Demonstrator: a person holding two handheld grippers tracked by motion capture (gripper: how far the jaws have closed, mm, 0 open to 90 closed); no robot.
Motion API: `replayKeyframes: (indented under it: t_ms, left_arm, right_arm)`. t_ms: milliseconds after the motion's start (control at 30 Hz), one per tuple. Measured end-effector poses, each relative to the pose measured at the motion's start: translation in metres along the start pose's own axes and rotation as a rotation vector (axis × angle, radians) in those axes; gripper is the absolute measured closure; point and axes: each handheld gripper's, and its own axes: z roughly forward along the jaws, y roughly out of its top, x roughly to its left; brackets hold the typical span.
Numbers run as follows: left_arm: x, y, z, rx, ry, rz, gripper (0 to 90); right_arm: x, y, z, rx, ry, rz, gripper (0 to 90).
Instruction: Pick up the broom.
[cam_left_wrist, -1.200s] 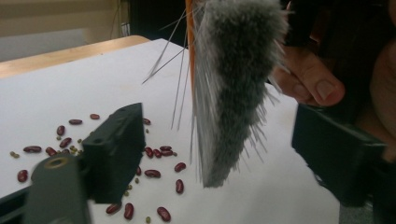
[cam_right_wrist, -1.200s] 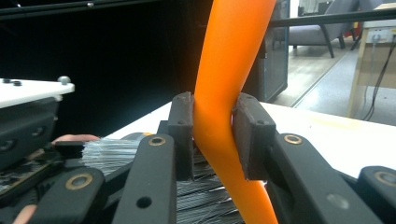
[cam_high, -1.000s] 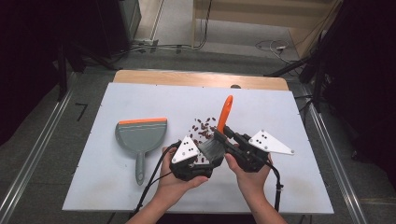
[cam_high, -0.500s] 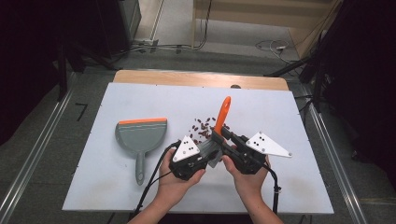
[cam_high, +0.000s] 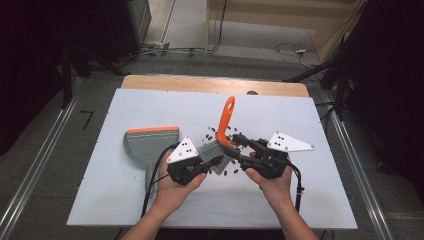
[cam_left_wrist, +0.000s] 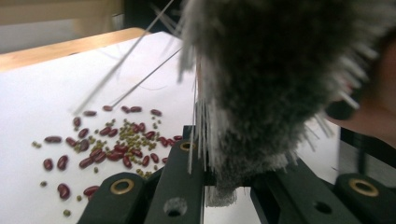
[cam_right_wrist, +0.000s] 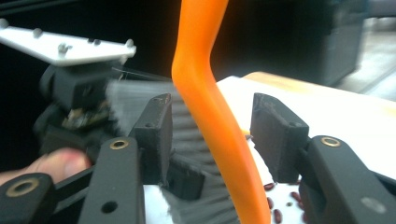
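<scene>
While clamped by its grey bristle head in the left gripper, with jaws tight on the bristles: small hand brush, curved orange plastic handle upright above white tabletop. Right gripper: jaws just been opening, parted, handle between the fingers, apart from both pads. Beside: scattered red and green beans; farther left, grey dustpan with orange lip.

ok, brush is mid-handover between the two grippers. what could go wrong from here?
1. The left gripper clamps only the soft bristles of the brush, while the right gripper, jaws just opening, no longer presses the orange handle; the brush may sag or slip.
2. The beans lie right below; a dropped brush would scatter them.
</scene>
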Motion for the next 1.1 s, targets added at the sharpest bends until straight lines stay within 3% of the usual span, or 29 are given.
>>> replayKeyframes:
  t_ms: [33,67,133,167,200,300,467,500,633,767,933,1100]
  left_arm:
    - [0.001,0.0,-0.002,-0.003,-0.021,0.007,85.4]
    - [0.004,0.001,-0.006,-0.004,-0.062,0.02,85.4]
    - [0.007,0.001,-0.009,0.0,-0.093,0.028,85.4]
    - [0.007,0.001,-0.009,0.0,-0.093,0.028,85.4]
    - [0.007,0.002,-0.01,0.005,-0.129,0.038,85.4]
    - [0.006,0.001,-0.009,0.016,-0.18,0.051,85.4]
    - [0.004,0.0,-0.007,0.022,-0.242,0.064,85.4]
    - [0.002,-0.001,-0.006,0.024,-0.26,0.07,85.3]
    - [0.003,-0.001,-0.006,0.022,-0.288,0.062,85.3]
    - [0.005,-0.001,-0.007,0.027,-0.353,0.054,85.0]
    - [0.006,-0.002,-0.009,0.03,-0.366,0.052,82.8]
    - [0.009,-0.005,-0.011,0.035,-0.27,0.026,58.0]
  right_arm:
    - [-0.005,-0.002,0.0,0.012,0.048,0.003,48.0]
    - [-0.007,-0.002,0.0,0.006,0.062,-0.001,48.3]
    - [-0.01,-0.004,0.001,0.011,0.111,0.001,48.3]
    - [-0.01,-0.004,0.001,0.011,0.111,0.001,48.3]
    - [-0.011,-0.006,0.002,0.011,0.158,-0.013,48.3]
    - [-0.01,-0.008,0.005,0.032,0.219,-0.018,50.0]
    - [-0.008,-0.009,0.006,0.052,0.276,-0.022,54.3]
    - [-0.01,-0.011,0.006,0.046,0.31,-0.014,57.6]
    - [-0.013,-0.012,0.005,0.038,0.338,0.003,61.1]
    - [-0.014,-0.014,0.004,0.034,0.39,0.038,67.5]
    - [-0.01,-0.013,0.003,0.051,0.395,0.032,68.4]
    - [-0.007,-0.009,0.003,0.052,0.339,0.025,68.7]
